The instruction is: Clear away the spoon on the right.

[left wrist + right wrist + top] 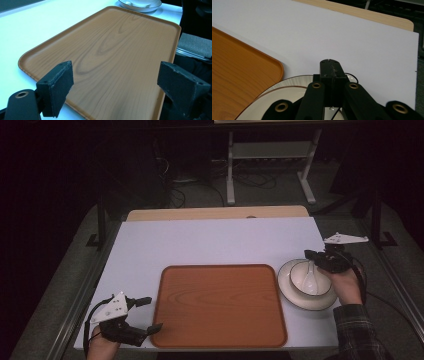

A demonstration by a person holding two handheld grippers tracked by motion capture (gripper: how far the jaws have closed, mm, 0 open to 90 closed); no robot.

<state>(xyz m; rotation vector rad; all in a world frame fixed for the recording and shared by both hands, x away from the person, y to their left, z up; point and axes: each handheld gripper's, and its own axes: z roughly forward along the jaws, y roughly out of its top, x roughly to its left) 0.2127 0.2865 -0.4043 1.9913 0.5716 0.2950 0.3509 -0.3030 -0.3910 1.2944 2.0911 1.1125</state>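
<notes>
A brown wood-grain tray (220,305) lies bare at the table's near middle. Right of it a white plate (287,292) carries a white bowl (299,279) with a white spoon (310,281) in it, handle toward the far side. My right gripper (309,254) hovers over the far rim of the plate, jaws shut with nothing seen between them. In the right gripper view the shut gripper (331,65) points past the plate rim (294,81). My left gripper (150,314) stands open at the tray's left near corner. In the left gripper view the gripper (120,85) spans the tray (112,47).
A white board (210,240) covers the table, and a light wooden edge (215,213) shows behind it. Beyond stand a metal frame's legs (231,175) and cables on the floor. Open board lies behind the tray (237,75).
</notes>
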